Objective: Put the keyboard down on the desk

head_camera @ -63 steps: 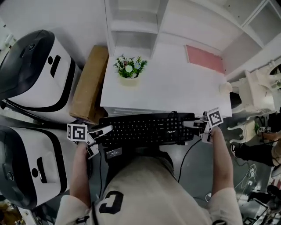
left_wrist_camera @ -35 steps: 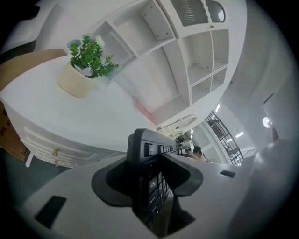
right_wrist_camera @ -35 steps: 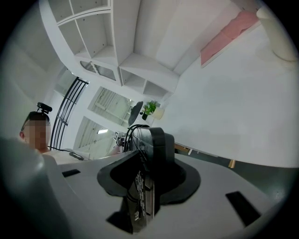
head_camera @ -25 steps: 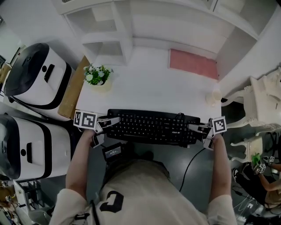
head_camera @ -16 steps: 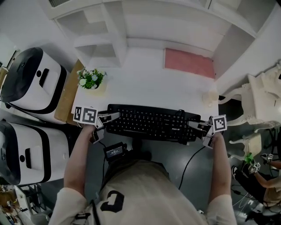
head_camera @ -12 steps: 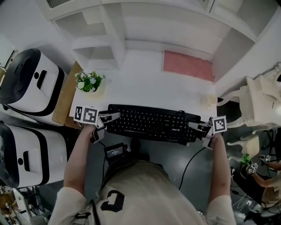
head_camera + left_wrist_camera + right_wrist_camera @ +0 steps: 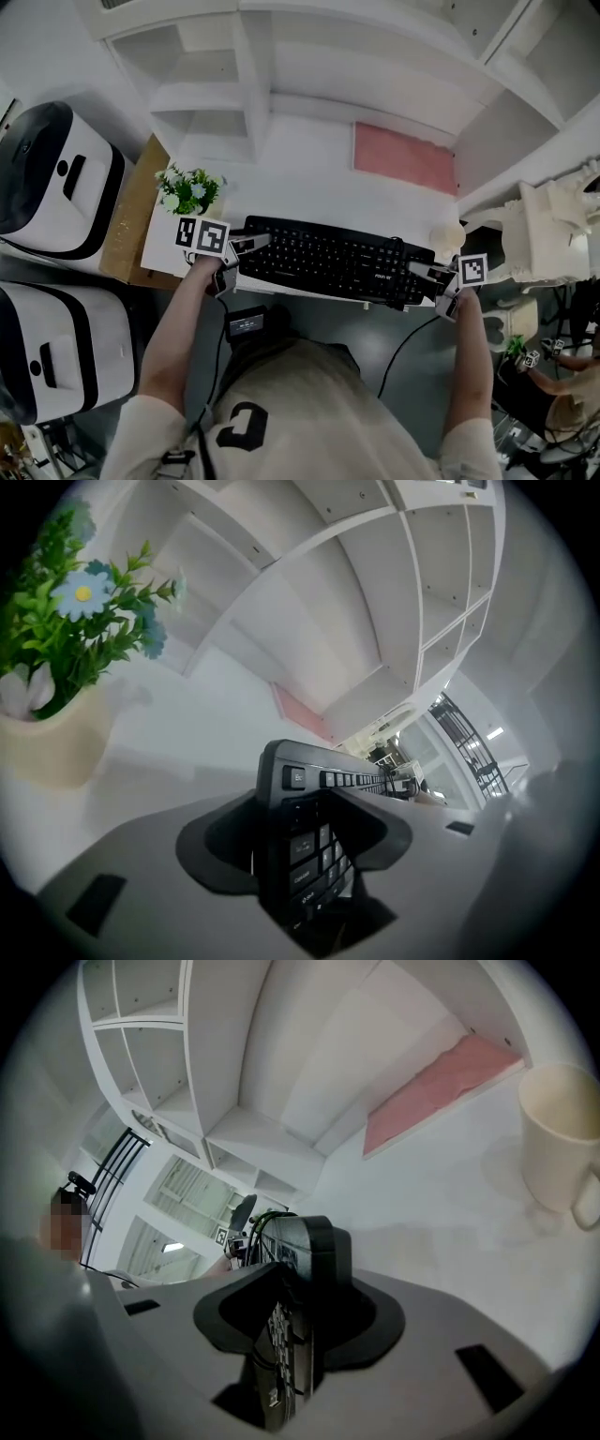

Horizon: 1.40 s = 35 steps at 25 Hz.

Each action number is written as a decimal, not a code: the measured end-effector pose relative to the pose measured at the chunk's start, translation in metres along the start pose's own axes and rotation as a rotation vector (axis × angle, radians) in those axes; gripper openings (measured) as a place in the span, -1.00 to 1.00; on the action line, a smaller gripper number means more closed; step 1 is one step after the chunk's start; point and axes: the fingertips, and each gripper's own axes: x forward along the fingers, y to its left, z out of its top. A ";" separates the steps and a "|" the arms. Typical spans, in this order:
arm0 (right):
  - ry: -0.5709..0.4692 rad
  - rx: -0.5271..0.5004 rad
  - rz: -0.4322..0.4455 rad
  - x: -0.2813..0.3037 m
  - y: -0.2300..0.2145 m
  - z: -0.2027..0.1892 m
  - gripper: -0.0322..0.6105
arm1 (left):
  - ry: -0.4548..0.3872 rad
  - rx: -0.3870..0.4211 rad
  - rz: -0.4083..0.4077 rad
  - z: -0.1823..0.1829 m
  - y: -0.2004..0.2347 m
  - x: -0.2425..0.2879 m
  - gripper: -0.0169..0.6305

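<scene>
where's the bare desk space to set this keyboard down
Widest bare patch: mid desk, bordered by the flower pot at left, the pink mat at the back, the mug at right, just beyond the held keyboard. Crowded at both ends, by pot and mug.

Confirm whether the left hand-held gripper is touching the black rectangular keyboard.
Touching: in the left gripper view, the left hand-held gripper clamps the end of the black rectangular keyboard.

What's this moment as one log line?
left gripper: shut on keyboard | right gripper: shut on keyboard | keyboard: over desk front edge
</scene>
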 end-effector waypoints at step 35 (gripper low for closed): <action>-0.089 -0.100 -0.062 -0.001 -0.012 0.006 -0.30 | -0.217 0.111 0.305 0.001 -0.003 -0.013 -0.11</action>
